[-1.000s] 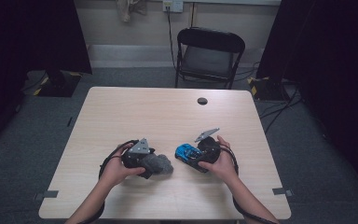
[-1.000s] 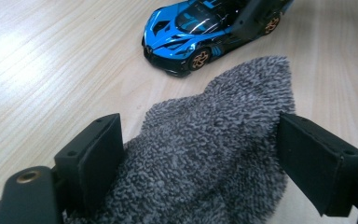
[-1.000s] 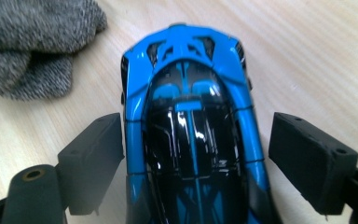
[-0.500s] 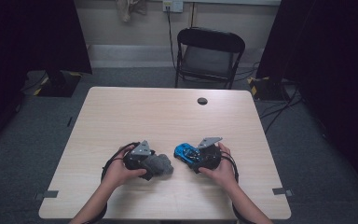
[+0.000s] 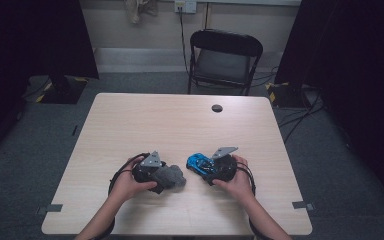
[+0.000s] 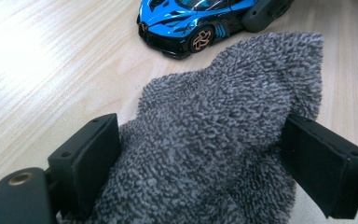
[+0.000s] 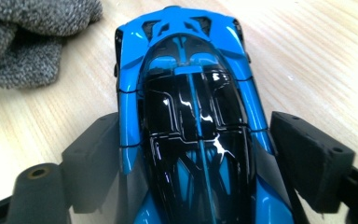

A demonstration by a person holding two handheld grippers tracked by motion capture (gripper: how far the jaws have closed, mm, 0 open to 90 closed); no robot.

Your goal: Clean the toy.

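Observation:
A grey fuzzy cloth (image 5: 178, 178) lies bunched on the light wooden table (image 5: 170, 120), near its front edge. My left gripper (image 5: 166, 176) is shut on it. In the left gripper view both black jaws press into the cloth (image 6: 242, 79) from either side, and my left gripper (image 6: 205, 149) rests low on the table. A shiny blue and black toy car (image 5: 196, 161) stands just right of the cloth with its nose toward it. My right gripper (image 5: 206, 168) is shut on the car. In the right gripper view its jaws clasp the rear flanks of the car (image 7: 191, 56).
A small black round disc (image 5: 217, 108) lies on the table at the far right. A black folding chair (image 5: 225, 55) stands behind the far edge. Dark curtains flank the room, and cables run over the grey floor on the right.
My right hand with the car has sunk slightly toward the person's side of the table. The left hand and the cloth have stayed where they were.

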